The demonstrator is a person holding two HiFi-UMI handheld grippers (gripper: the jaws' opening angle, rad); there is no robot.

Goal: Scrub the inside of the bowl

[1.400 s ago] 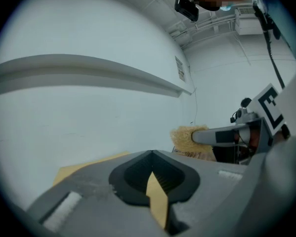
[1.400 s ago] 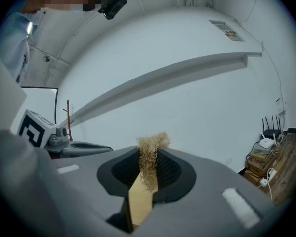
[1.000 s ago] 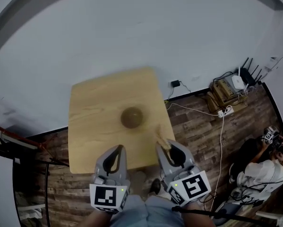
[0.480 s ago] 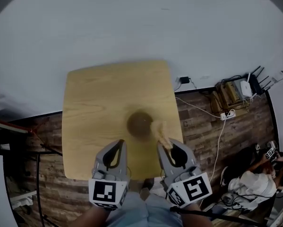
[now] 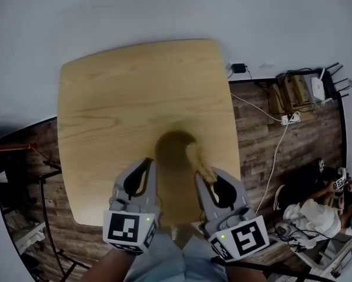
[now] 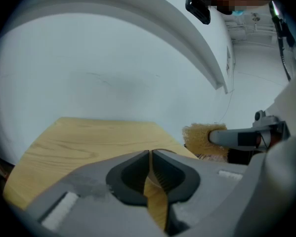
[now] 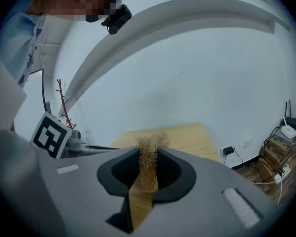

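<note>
Bringing the scrubber to the bowl, near the table's front edge

Head view: the right gripper (image 5: 206,178) was clamped on a straw-coloured fibre scrubber (image 5: 198,160), its tuft poking forward over the right rim of the dark bowl (image 5: 171,147), which sat on the wooden table (image 5: 117,104) just beyond both grippers. That likely kept the fibres free to reach inside. The left gripper (image 5: 146,162) hovered beside the bowl, probably ready to steady it.
Left gripper view: its jaws were pressed together on nothing.
Right gripper view: the jaws pinched the scrubber's base (image 7: 150,147).
No legible writing appeared, only square marker patterns on the cubes.
</note>
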